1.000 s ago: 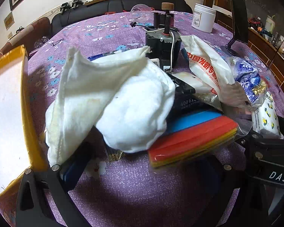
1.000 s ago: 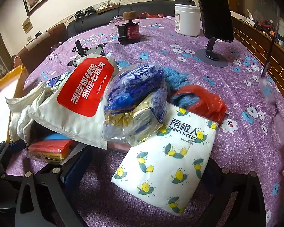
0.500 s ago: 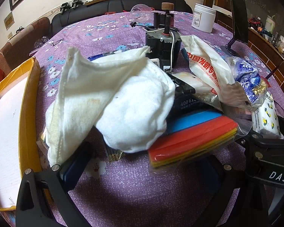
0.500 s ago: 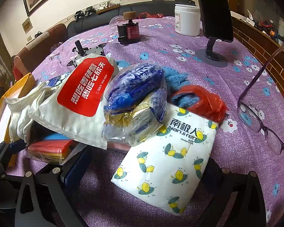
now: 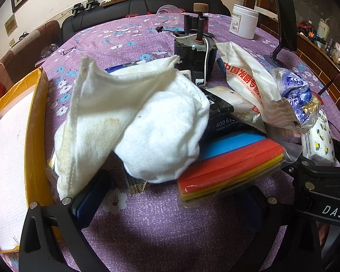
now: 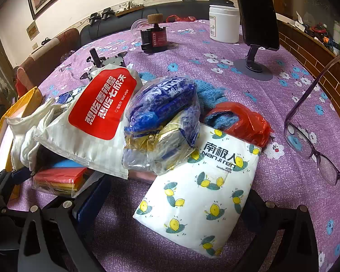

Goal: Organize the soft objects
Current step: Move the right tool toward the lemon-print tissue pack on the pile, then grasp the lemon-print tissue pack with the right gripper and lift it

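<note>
Left gripper (image 5: 170,206) fingers wide, empty, framing white towel (image 5: 133,122) ahead. Right gripper (image 6: 170,206) fingers wide around tissue pack (image 6: 204,195), likely lining up first pick. Yellow box (image 5: 37,122) left of left fingers, probable destination.

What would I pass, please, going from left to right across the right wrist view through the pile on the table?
White towel → red-labelled wet wipe pack → clear bag of blue and gold packets → lemon-print tissue pack → purple-framed glasses.
</note>
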`<control>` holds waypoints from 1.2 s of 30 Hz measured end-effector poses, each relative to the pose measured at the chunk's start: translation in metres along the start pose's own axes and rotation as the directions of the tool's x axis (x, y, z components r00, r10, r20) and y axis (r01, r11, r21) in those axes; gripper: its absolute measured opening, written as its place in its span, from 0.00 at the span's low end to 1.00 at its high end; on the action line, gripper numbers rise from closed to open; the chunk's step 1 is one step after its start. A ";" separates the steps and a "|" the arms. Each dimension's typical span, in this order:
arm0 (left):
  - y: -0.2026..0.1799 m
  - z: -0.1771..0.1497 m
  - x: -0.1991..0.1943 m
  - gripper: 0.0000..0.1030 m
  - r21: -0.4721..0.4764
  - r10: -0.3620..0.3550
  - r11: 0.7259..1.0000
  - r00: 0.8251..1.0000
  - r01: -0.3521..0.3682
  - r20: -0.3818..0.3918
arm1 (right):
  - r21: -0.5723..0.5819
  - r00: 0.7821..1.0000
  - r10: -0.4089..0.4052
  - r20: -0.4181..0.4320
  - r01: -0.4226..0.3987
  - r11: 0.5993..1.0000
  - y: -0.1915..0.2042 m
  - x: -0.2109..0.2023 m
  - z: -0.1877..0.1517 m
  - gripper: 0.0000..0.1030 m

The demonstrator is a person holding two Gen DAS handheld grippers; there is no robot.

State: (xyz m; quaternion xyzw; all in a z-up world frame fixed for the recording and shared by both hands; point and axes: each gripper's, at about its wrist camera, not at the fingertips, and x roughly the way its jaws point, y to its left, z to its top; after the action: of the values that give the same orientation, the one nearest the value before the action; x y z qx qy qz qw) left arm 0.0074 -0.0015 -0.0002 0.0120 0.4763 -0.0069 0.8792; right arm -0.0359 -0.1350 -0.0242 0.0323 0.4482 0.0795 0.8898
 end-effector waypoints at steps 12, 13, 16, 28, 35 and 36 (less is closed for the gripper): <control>0.002 0.000 -0.002 1.00 0.041 -0.032 0.999 0.999 0.032 -0.010 | -0.057 0.989 0.064 -0.132 -0.072 0.996 -0.009 -0.002 0.007 0.99; 0.006 -0.001 -0.005 1.00 0.069 -0.052 0.996 0.998 0.055 -0.037 | -0.071 0.986 0.068 -0.151 -0.079 0.994 -0.012 -0.005 0.006 0.98; 0.014 -0.016 -0.017 1.00 0.115 -0.090 0.988 0.992 0.100 -0.090 | -0.041 0.979 0.107 -0.172 -0.115 0.992 -0.027 -0.020 -0.009 0.95; 0.046 -0.050 -0.091 0.96 0.151 -0.228 0.964 0.973 0.221 0.030 | -0.014 0.990 0.089 -0.107 -0.091 0.996 -0.044 -0.066 -0.022 0.95; 0.050 -0.056 -0.097 0.96 0.153 -0.222 0.965 0.975 0.214 0.030 | -0.116 0.990 0.035 -0.134 -0.051 0.992 -0.039 -0.035 -0.003 0.95; 0.051 -0.056 -0.098 0.96 0.151 -0.221 0.965 0.975 0.214 0.032 | -0.139 0.990 0.007 -0.138 -0.027 0.990 -0.036 -0.029 -0.002 0.95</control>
State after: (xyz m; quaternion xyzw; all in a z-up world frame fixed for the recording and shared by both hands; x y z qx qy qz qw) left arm -0.0917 0.0511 0.0518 0.0240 0.4515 -0.1387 0.8811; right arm -0.0507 -0.1753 -0.0072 -0.0323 0.5013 0.1205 0.8562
